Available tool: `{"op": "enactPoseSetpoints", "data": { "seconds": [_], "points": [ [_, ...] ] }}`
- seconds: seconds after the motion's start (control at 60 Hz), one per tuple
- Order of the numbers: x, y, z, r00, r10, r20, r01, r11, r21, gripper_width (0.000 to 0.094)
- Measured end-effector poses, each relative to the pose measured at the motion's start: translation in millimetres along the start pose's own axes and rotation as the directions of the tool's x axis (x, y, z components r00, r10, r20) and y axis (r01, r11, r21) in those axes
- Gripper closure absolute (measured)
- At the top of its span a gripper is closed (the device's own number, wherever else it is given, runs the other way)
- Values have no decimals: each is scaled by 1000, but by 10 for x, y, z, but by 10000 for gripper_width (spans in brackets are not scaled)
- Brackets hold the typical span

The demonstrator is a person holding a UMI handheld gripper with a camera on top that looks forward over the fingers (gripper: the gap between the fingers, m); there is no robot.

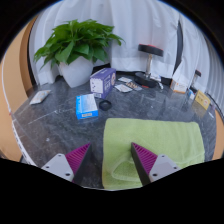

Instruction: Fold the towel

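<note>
A light green towel (160, 145) lies flat on the dark glass table (50, 125), ahead of and to the right of my fingers. Its near left edge runs between the fingers. My gripper (110, 158) is open and holds nothing. The right finger's pink pad (146, 158) is over the towel's near part. The left finger's pad (74, 157) is over bare table. A folded corner of the towel shows just inside the right finger.
A blue and white box (87, 106) lies beyond the fingers, a purple box (101, 81) behind it. A potted green plant (76, 52) in a white pot stands at the back left. A black stool (150, 55) stands behind the table. Small items (203, 100) lie at the far right.
</note>
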State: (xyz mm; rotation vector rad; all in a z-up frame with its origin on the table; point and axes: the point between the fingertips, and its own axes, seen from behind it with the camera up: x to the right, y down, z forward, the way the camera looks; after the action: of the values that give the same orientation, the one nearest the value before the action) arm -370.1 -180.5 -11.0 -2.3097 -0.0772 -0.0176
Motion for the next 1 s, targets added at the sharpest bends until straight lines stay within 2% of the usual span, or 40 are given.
{"op": "enactPoseSetpoints", "data": {
  "seconds": [0.083, 0.15, 0.167, 0.217, 0.25, 0.333, 0.483, 0.65, 0.717, 0.817, 0.917, 0.95, 1.0],
  "points": [
    [98, -55, 125, 996, -68, -60, 69, 997, 23, 276],
    [41, -70, 164, 994, -95, -48, 97, 995, 33, 384],
    [31, -75, 170, 994, -101, -42, 103, 994, 36, 435],
    [125, -83, 176, 989, -132, -64, 134, 991, 26, 696],
    [158, -106, 193, 987, -144, -76, 147, 989, 28, 803],
    [148, -128, 193, 988, -146, -50, 147, 989, 30, 886],
    [124, -232, 51, 997, -70, 17, 69, 997, 13, 898],
    [94, -1092, -659, 959, 178, 218, -209, 969, 128, 898],
    [429, -1335, -897, 931, 263, 252, -311, 935, 171, 900],
    [1091, -1232, -828, 919, 349, 183, -381, 906, 183, 894],
    [1773, -717, -553, 912, 406, 56, -410, 906, 110, 817],
    [1976, -556, -486, 911, 411, 14, -410, 906, 99, 752],
    [2267, -401, -428, 912, 408, -50, -403, 911, 81, 555]
  ]
}}
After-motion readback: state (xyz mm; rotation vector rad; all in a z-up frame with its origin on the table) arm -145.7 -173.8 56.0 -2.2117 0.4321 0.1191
